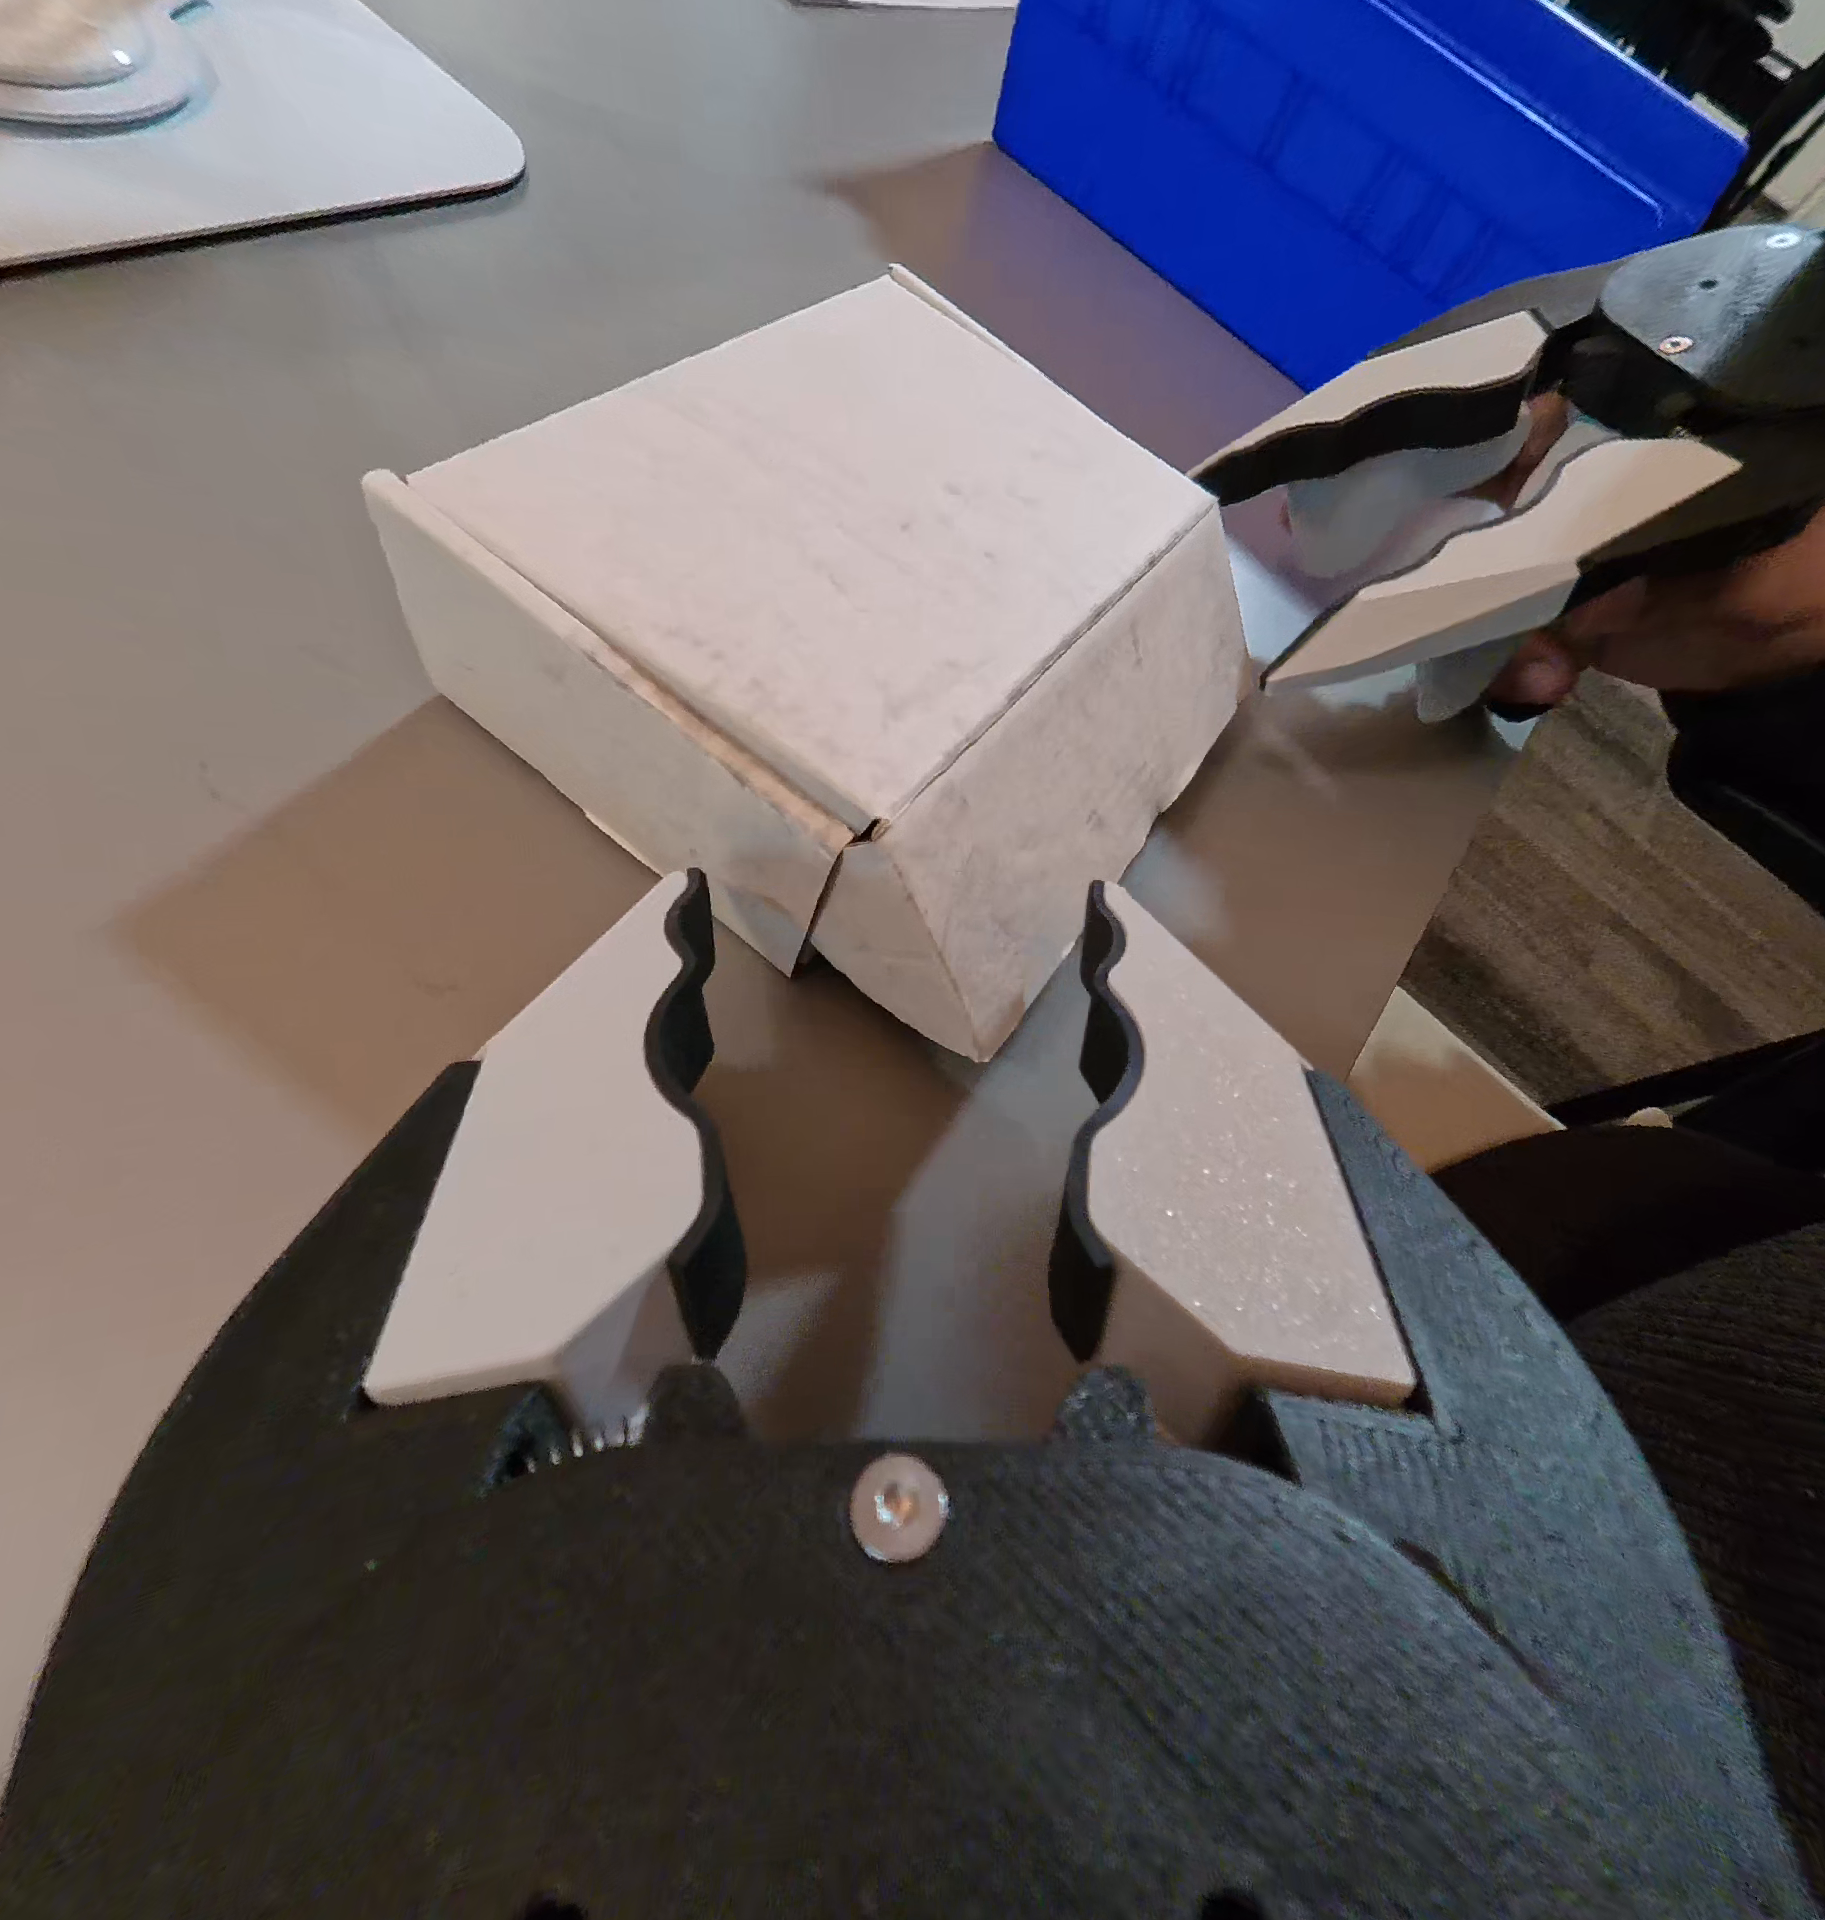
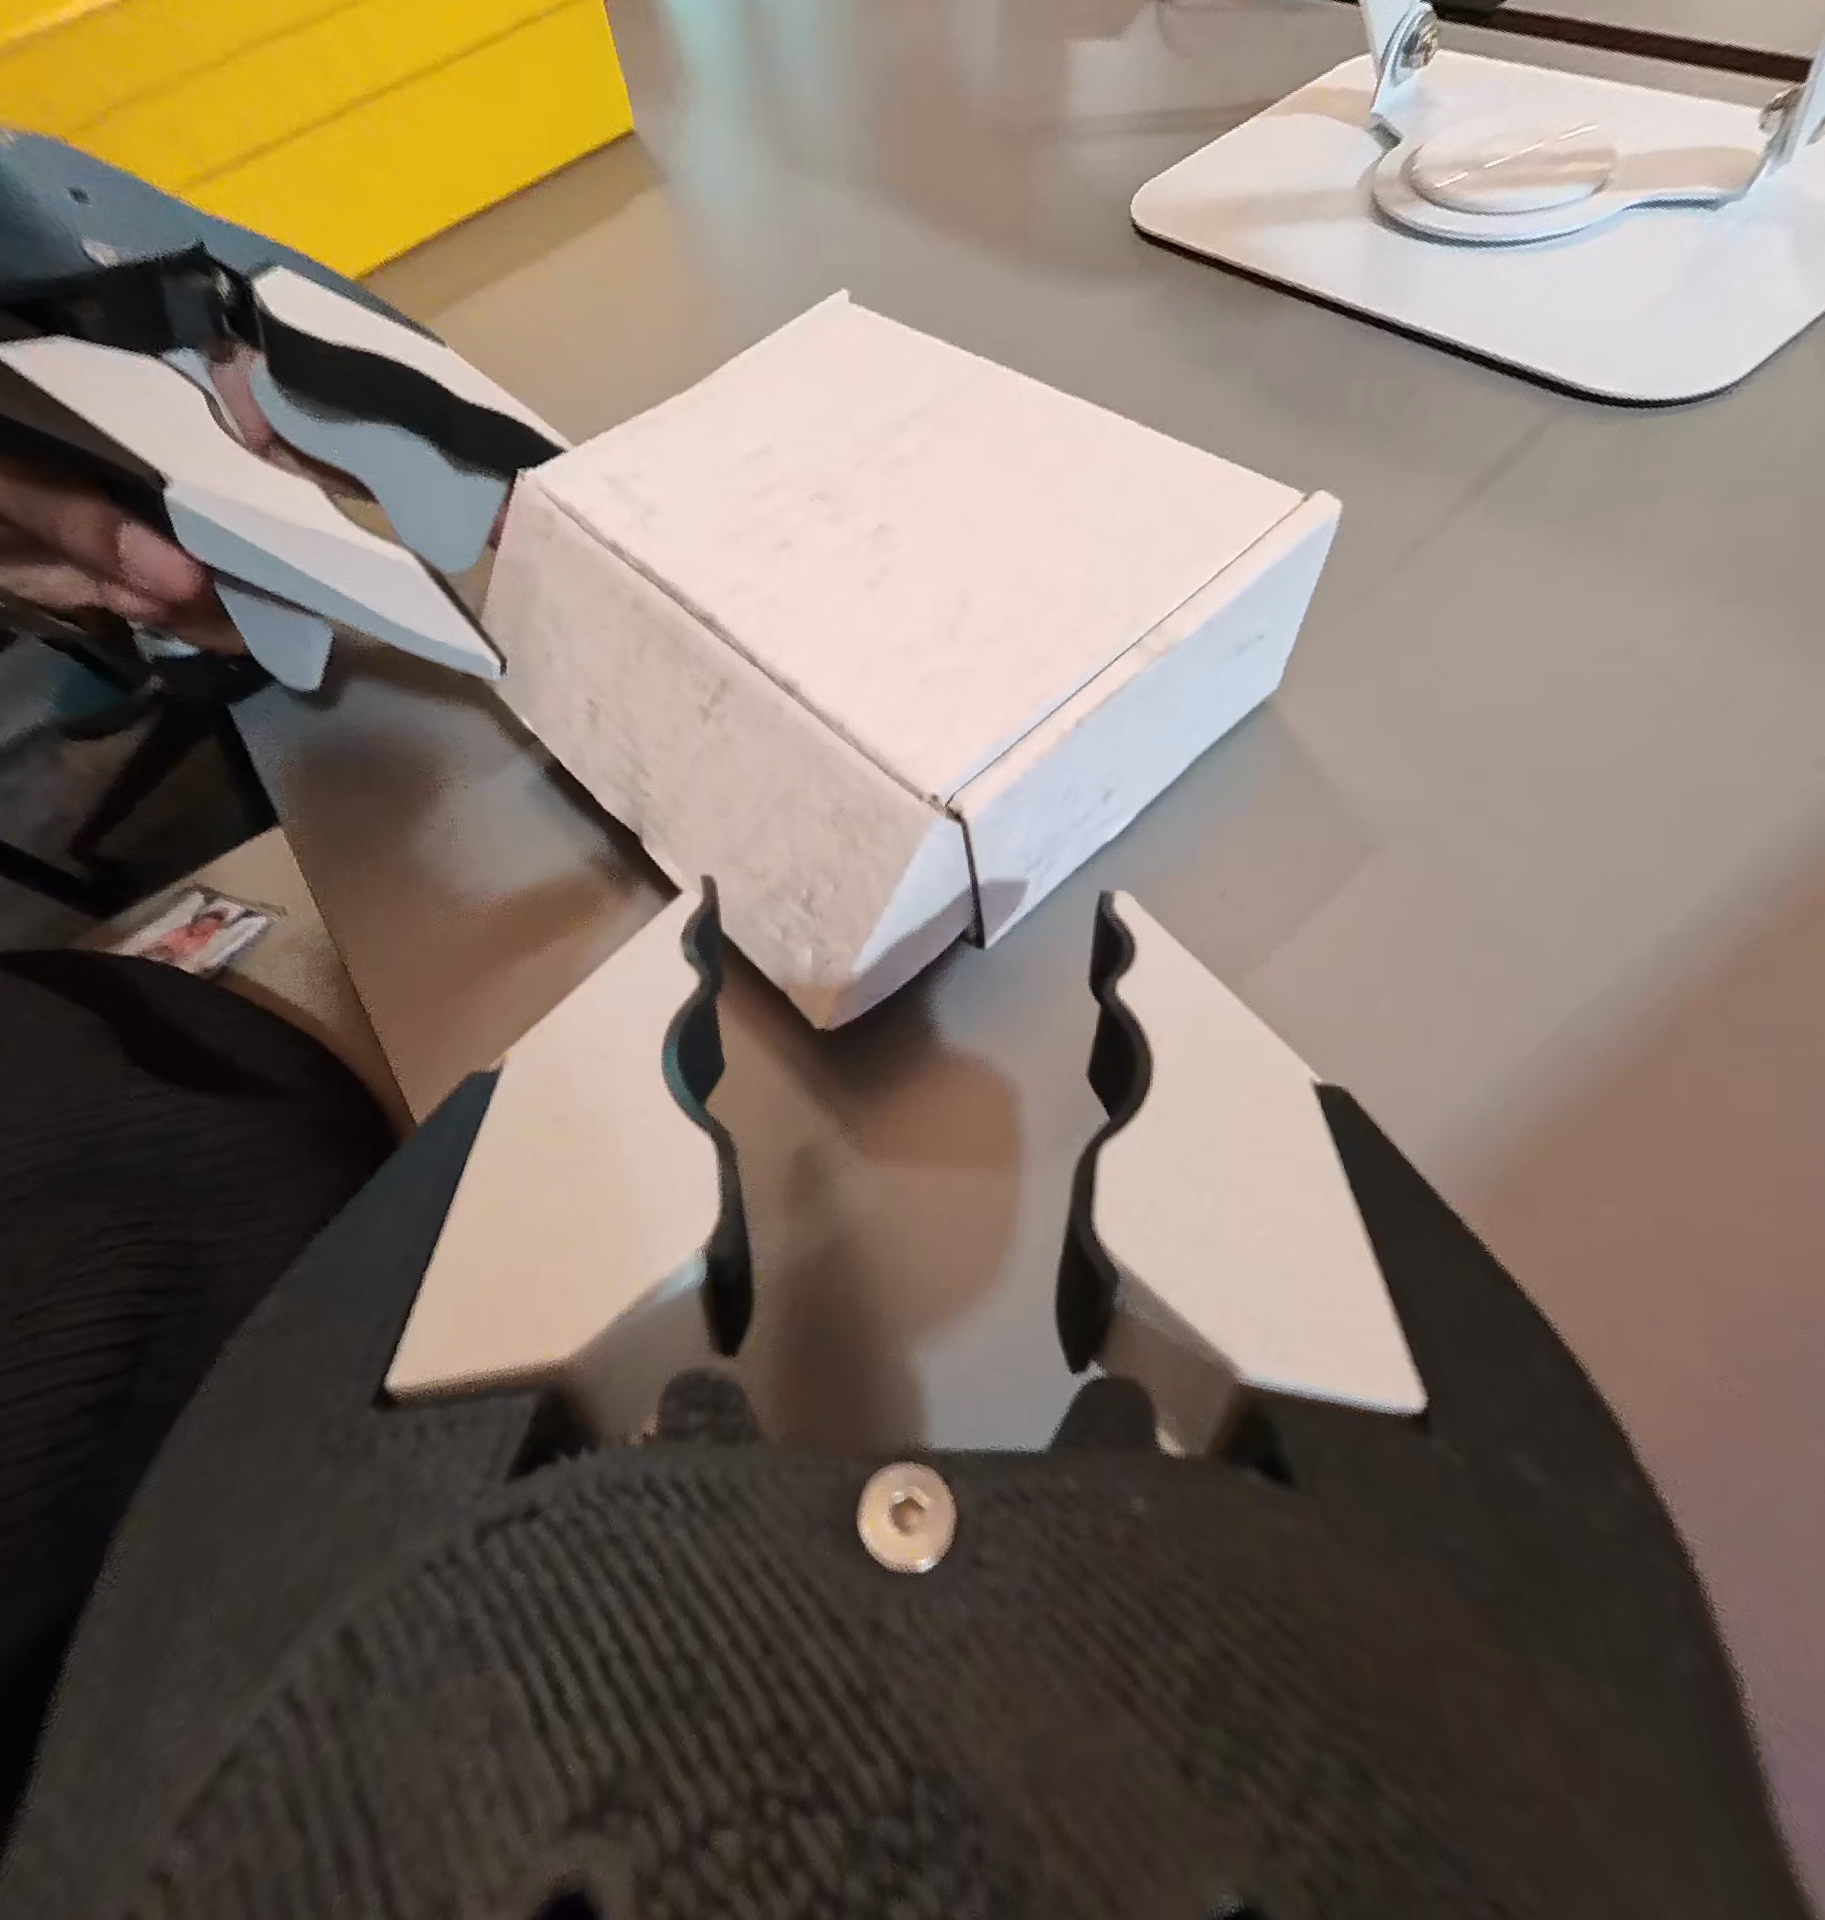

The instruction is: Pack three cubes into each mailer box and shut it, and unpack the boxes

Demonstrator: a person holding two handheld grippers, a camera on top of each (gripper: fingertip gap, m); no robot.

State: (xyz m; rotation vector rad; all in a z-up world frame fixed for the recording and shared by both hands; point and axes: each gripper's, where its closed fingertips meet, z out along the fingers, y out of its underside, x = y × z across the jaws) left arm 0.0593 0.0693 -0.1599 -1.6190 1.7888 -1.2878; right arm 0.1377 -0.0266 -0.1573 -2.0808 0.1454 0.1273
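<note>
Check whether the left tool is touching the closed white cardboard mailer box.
Cannot tell. In the right wrist view the left tool sits open right at the closed white cardboard mailer box, edges meeting; the left wrist view's angle shows no plain gap either.

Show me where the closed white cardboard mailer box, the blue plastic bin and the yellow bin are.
closed white cardboard mailer box (image 1: 814, 582): left wrist view, on its shut lid.
blue plastic bin (image 1: 1334, 156): left wrist view, on its side wall.
yellow bin (image 2: 316, 104): right wrist view, on its side wall.

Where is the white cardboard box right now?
The white mailer box sits closed on the grey table, centred in both wrist views, just ahead of the open left gripper and open right gripper.
</note>
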